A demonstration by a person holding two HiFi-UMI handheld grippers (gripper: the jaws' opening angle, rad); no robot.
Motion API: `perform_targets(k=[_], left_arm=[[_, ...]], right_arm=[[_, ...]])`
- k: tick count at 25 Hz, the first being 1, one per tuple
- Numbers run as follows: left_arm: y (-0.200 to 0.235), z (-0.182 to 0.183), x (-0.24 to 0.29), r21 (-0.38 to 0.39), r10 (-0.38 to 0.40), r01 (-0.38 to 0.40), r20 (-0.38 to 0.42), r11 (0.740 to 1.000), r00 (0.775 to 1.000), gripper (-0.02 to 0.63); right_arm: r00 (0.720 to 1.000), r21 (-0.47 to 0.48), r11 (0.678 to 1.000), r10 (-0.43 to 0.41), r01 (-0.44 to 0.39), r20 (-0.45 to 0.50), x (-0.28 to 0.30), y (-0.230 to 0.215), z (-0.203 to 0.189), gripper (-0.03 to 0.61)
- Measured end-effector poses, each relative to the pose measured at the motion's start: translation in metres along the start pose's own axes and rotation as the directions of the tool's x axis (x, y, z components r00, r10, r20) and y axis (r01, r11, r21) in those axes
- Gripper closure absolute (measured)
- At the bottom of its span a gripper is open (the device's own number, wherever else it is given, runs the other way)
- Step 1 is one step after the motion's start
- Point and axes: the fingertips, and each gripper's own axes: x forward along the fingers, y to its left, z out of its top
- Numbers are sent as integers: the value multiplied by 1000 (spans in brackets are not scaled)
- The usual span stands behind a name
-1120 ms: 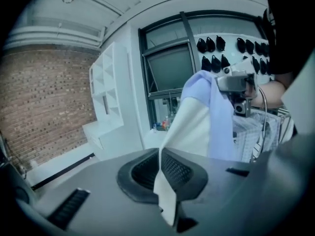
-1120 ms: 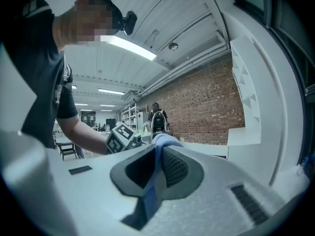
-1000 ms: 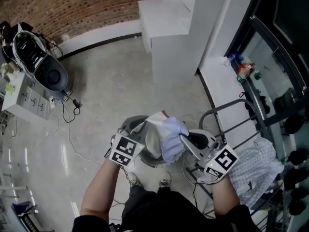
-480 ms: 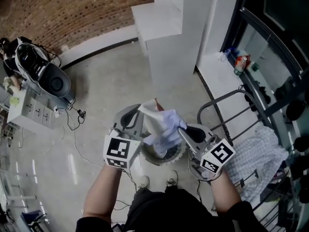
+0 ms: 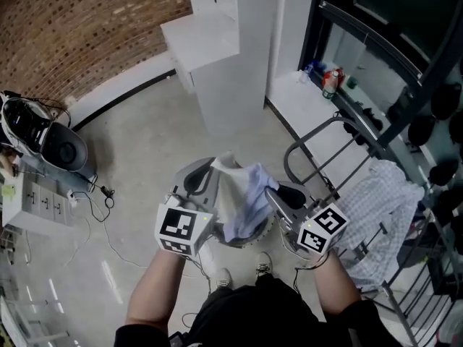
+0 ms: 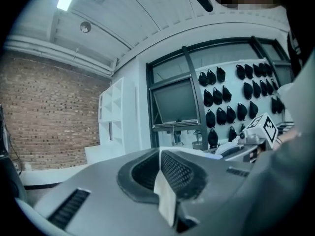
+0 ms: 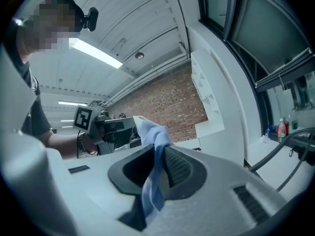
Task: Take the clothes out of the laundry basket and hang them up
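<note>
A white and pale-blue garment (image 5: 239,194) hangs stretched between my two grippers, above the grey laundry basket (image 5: 255,237) on the floor. My left gripper (image 5: 210,178) is shut on a white edge of it; in the left gripper view that strip of cloth (image 6: 165,200) is pinched between the pads (image 6: 178,170). My right gripper (image 5: 270,191) grips a bunched blue fold (image 7: 152,191). Its jaws have just been opening a little, with the cloth still squeezed between the pads (image 7: 176,167). Both grippers point level, facing each other.
A metal drying rack (image 5: 315,149) stands at the right with a checked shirt (image 5: 380,219) draped on it. A white shelf unit (image 5: 217,56) is ahead and a brick wall (image 5: 79,35) behind it. A round appliance (image 5: 40,132) and cables (image 5: 101,194) lie at the left.
My left gripper has risen with the white edge, lifting the garment out of the basket. The right gripper has shifted slightly and stayed on the blue fold.
</note>
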Motion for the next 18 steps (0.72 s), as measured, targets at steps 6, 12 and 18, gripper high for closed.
perform_targets(k=[6, 12, 18], left_arm=[[-10, 2, 2, -55, -92, 92, 15, 994, 996, 604], [-21, 7, 3, -69, -165, 167, 30, 984, 986, 606], [-16, 30, -5, -14, -226, 229, 103, 973, 969, 605]], right_arm=[[990, 49, 989, -141, 140, 11, -16, 7, -6, 416], [975, 39, 975, -219, 220, -19, -14, 24, -24, 343], [964, 108, 958, -263, 265, -33, -20, 21, -50, 306]])
